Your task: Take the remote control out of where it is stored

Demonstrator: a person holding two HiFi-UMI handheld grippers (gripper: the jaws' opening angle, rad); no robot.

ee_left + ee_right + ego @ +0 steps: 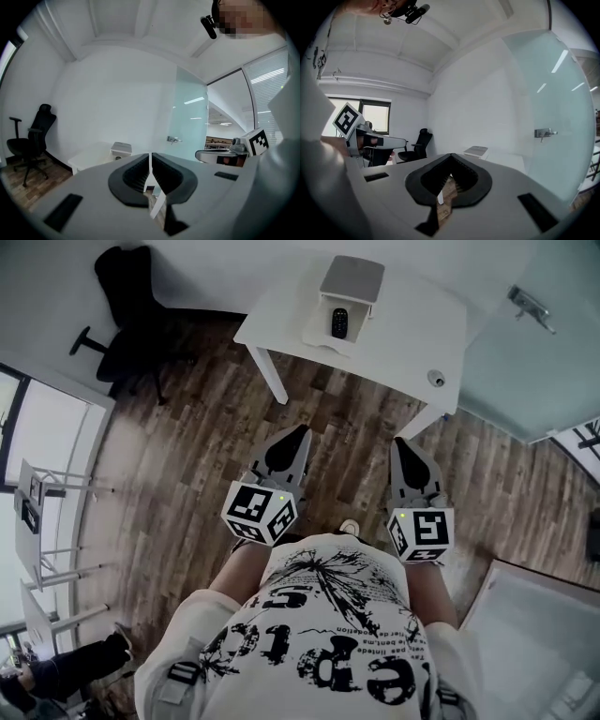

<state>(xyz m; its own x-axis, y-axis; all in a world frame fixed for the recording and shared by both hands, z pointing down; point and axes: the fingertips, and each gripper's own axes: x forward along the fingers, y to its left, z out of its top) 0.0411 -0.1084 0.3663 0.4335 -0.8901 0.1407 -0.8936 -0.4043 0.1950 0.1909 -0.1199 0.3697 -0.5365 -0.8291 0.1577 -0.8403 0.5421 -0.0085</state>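
Fingers of the left gripper are pressed together tip to tip, with nothing between them. Right gripper is the same: its fingers meet at the tips and hold nothing.

- Both grippers are held side by side in front of the person's printed shirt. They are roughly level over the wooden floor and touch nothing.
- Both point toward the white worktop and are well apart from it.
- Remote control is dark and lies in the open white box near the worktop's far edge, untouched. The box's lid part stands up behind it.
- A small round object sits near the worktop's front right corner. I can't tell what it is.
- Black office chair stands on the floor left of the worktop, by the wall.
- Frosted glass door with a metal handle is to the right of the worktop.
- From the left gripper view, the box shows just above the closed fingertips.
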